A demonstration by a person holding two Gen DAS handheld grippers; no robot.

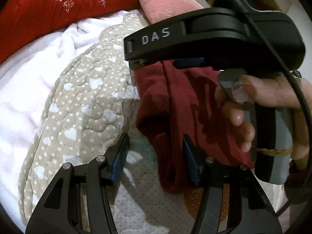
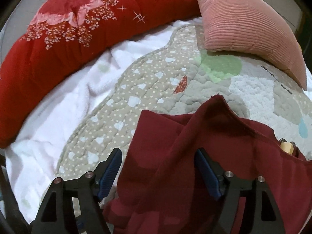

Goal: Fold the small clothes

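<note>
A small dark red garment (image 1: 175, 117) lies bunched on a quilted beige mat with white hearts (image 1: 81, 117). My left gripper (image 1: 156, 156) is open just above the garment's lower left edge, holding nothing. The right gripper's black body marked DAS (image 1: 214, 39), held by a hand (image 1: 253, 105), hovers over the garment in the left wrist view. In the right wrist view, my right gripper (image 2: 158, 171) is open, and the dark red garment (image 2: 195, 156) lies between and below its fingers, folded in loose ridges on the mat (image 2: 136, 89).
A red floral quilt roll (image 2: 78, 29) lies along the far left. A pink ribbed pillow (image 2: 243, 29) sits at the far right. A white fleece blanket (image 2: 58, 107) lies between the quilt and the mat.
</note>
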